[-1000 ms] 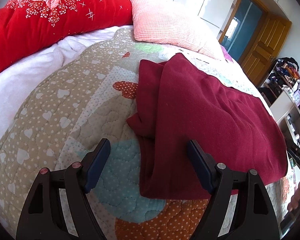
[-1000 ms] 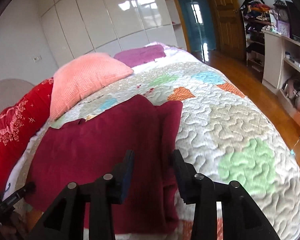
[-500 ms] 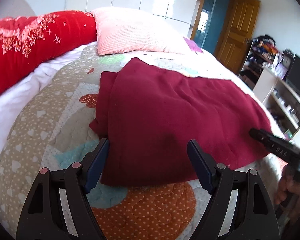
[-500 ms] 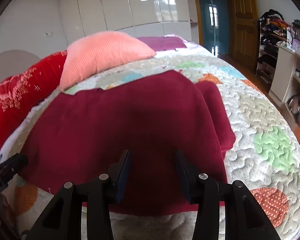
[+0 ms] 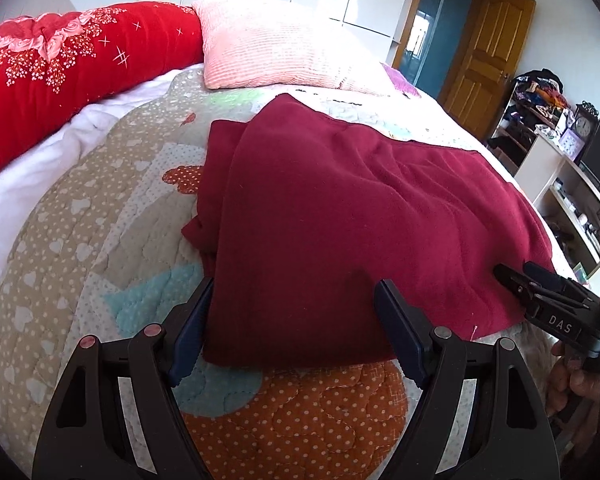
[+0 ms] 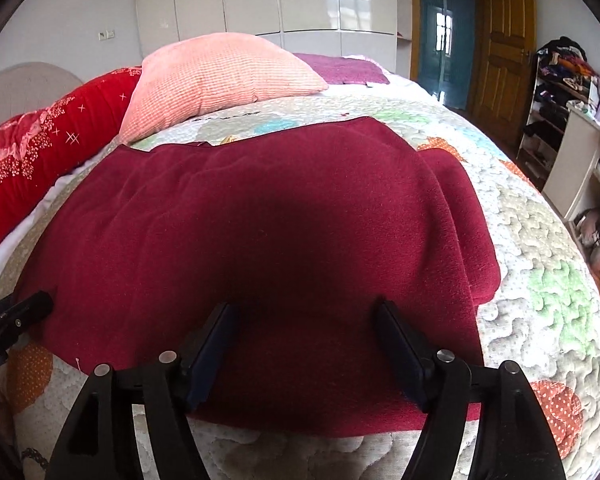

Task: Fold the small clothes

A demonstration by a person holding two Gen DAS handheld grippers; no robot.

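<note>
Approach is the step I judge to be in hand: I have both grippers lined up on the near hem of the dark red garment (image 5: 340, 216), which lies spread across the quilted bedspread (image 5: 100, 220), its side flaps already turned in over the body. My left gripper (image 5: 296, 328) is spread wide, straddling the near left corner of the cloth, with nothing pinched; my right gripper (image 6: 306, 344) is likewise spread, its two fingers low over the near hem toward the right side, and also empty (whether the pads actually touch the fabric I cannot tell). Next, as I read it, each pair of tongs must come down onto the hem, close on every layer of the fold, then lift and carry that edge toward the pink pillow (image 6: 220, 76) so the garment halves. The corner layers look loose, so a shallow bite could leave the under layer behind. As for containers, I see none on the bed; the only storage visible is the open shelving (image 6: 560, 92) by the door, stuffed with things too small to name.
</note>
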